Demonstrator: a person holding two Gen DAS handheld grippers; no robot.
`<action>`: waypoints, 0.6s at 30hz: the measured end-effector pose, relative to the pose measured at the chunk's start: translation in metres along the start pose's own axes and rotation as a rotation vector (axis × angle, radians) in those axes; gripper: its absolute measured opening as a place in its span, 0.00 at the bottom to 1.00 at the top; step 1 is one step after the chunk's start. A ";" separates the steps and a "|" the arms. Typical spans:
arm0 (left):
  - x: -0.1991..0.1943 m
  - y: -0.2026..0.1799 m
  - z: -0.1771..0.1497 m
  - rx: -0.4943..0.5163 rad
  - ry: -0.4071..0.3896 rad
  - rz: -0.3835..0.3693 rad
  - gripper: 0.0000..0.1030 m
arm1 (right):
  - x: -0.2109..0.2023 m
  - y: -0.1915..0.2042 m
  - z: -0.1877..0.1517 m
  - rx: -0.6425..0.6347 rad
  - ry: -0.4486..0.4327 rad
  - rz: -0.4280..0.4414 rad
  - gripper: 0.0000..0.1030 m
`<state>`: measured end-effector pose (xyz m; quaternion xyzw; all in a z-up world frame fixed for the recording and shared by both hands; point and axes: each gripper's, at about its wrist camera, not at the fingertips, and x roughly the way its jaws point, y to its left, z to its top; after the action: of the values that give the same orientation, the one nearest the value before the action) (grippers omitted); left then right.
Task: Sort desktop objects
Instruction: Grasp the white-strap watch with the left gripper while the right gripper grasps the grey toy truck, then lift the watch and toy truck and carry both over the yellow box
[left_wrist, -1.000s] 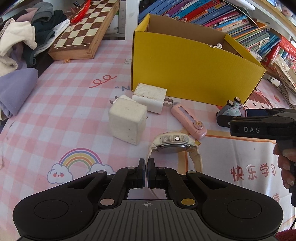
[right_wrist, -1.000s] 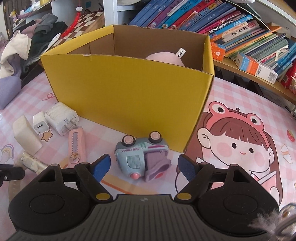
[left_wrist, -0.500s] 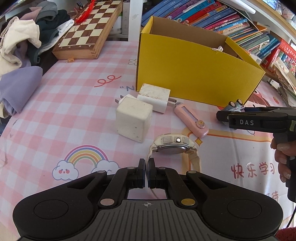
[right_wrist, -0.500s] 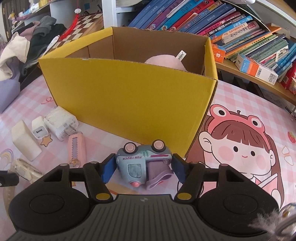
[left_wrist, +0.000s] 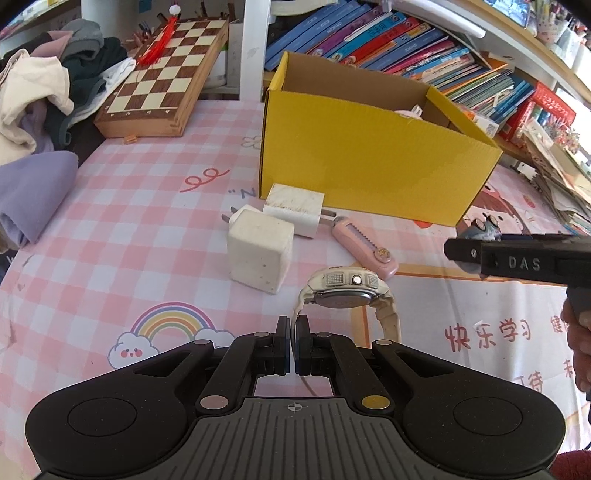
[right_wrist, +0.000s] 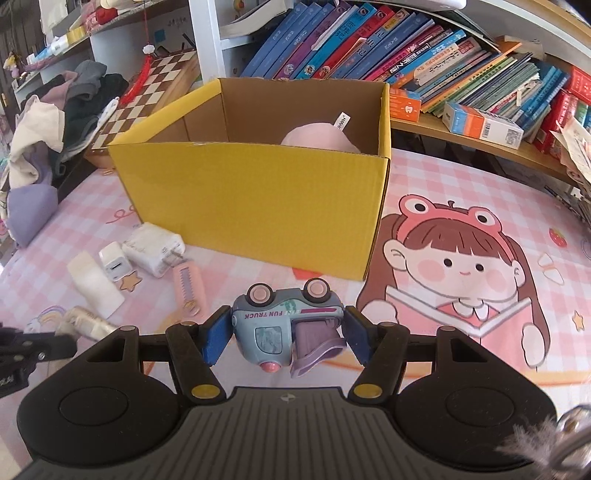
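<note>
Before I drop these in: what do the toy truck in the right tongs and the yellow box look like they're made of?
Toy truck: likely moulded plastic, smooth pale-blue shell with a slight sheen, printed lettering and pink wheels. Yellow box: corrugated cardboard, matte yellow outside with faint ribbing, plain brown inside, raw cut edges at the rim. The right tongs have just closed, blue pads against the truck's sides.

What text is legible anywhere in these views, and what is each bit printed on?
"FUN TRUCK": side of the blue-grey toy truck held in the right gripper.
"DAS": black body of the right gripper, left wrist view.
"快乐学习": red print on the pink checked tablecloth.
Book spines and the plush's white tag: too small to read.
</note>
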<state>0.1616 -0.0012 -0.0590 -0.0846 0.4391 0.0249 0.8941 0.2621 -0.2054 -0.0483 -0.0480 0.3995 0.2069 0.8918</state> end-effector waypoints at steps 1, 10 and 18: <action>-0.002 0.000 0.000 0.003 -0.004 -0.005 0.01 | -0.004 0.002 -0.002 0.003 0.000 0.000 0.60; -0.016 0.003 -0.004 0.032 -0.032 -0.049 0.01 | -0.034 0.020 -0.024 0.014 0.007 -0.010 0.60; -0.029 0.004 -0.009 0.063 -0.052 -0.087 0.01 | -0.054 0.033 -0.038 0.020 -0.015 -0.032 0.60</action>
<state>0.1366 0.0016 -0.0421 -0.0745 0.4121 -0.0255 0.9077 0.1902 -0.2025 -0.0317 -0.0440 0.3941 0.1888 0.8984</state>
